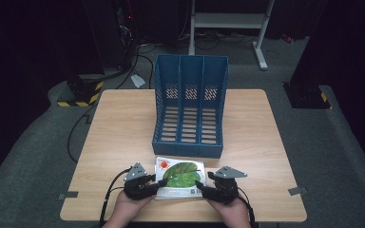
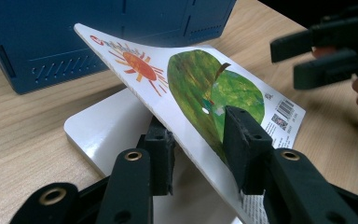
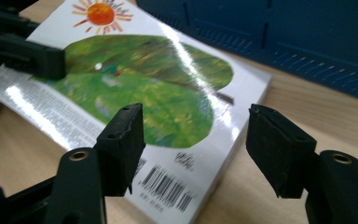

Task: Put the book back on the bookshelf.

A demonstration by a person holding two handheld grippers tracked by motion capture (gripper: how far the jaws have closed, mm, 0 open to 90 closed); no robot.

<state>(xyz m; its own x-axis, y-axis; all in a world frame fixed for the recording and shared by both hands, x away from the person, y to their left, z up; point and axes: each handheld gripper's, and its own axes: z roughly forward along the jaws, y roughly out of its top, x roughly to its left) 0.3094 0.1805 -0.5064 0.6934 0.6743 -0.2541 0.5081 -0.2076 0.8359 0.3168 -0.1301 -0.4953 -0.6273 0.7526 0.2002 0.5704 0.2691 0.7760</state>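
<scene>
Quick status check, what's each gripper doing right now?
Left gripper: shut on the book cover, lifting it off the pages below.
Right gripper: open, jaws apart over the book's barcode corner, gripping nothing.

High view looks down from above the table (image 1: 123, 123); both gripper views sit close, sharing the book (image 2: 191, 88).
</scene>
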